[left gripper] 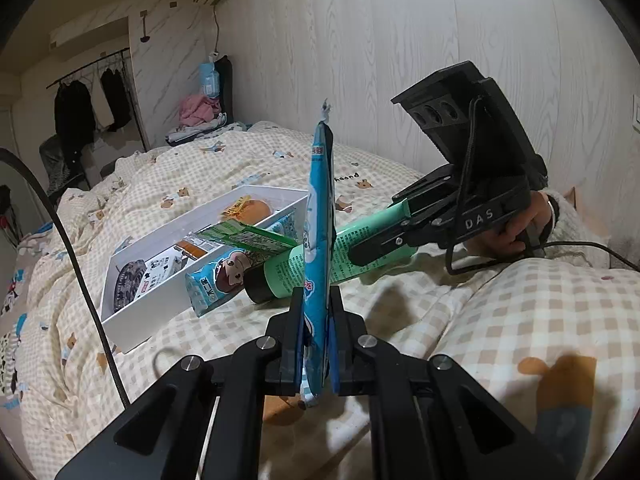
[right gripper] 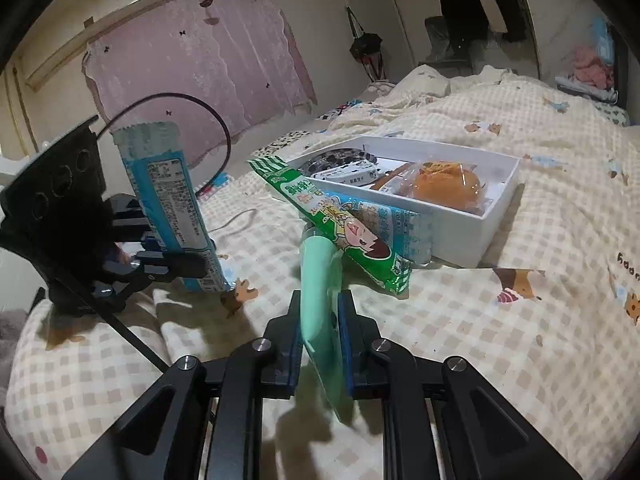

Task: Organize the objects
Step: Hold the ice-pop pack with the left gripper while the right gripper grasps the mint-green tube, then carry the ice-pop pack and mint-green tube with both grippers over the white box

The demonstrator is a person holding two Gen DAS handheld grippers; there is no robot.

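My left gripper is clamped on a blue snack packet, which stands upright above the bed. My right gripper is pinched on the flat tail of a mint-green tube; the tube's black cap rests on the checked quilt. A green snack packet lies across the tube, leaning on another blue packet just beside the white box. The box holds a wrapped orange bun and other packets.
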